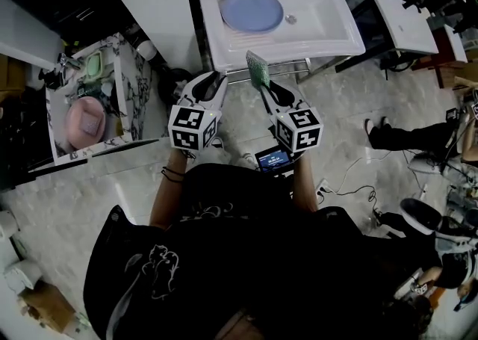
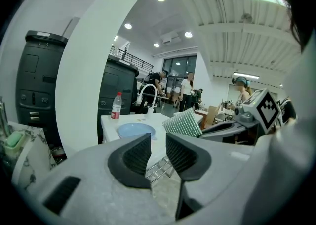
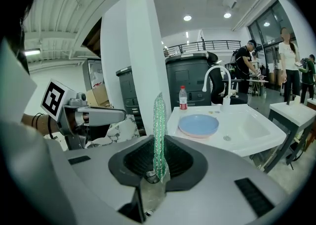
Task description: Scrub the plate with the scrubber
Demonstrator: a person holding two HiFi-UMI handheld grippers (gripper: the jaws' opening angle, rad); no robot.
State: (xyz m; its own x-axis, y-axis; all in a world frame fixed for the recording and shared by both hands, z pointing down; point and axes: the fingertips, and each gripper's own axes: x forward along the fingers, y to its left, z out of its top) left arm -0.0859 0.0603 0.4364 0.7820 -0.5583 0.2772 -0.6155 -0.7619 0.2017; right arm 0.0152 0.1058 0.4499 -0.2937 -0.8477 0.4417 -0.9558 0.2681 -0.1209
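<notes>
Pinched edge-on by its lower edge in the right gripper (image 3: 159, 167), jaws closed hard on it: the green scrubber (image 3: 159, 130), upright above the pads, with the blue plate (image 3: 198, 125) flat on the white washstand (image 3: 247, 137) well ahead of the tips. Left gripper (image 2: 158, 152) with jaws partly spread, nothing between them. Probably light, soft and floppy, so worth gripping low; plate likely slick and breakable, best steadied at the rim.
</notes>
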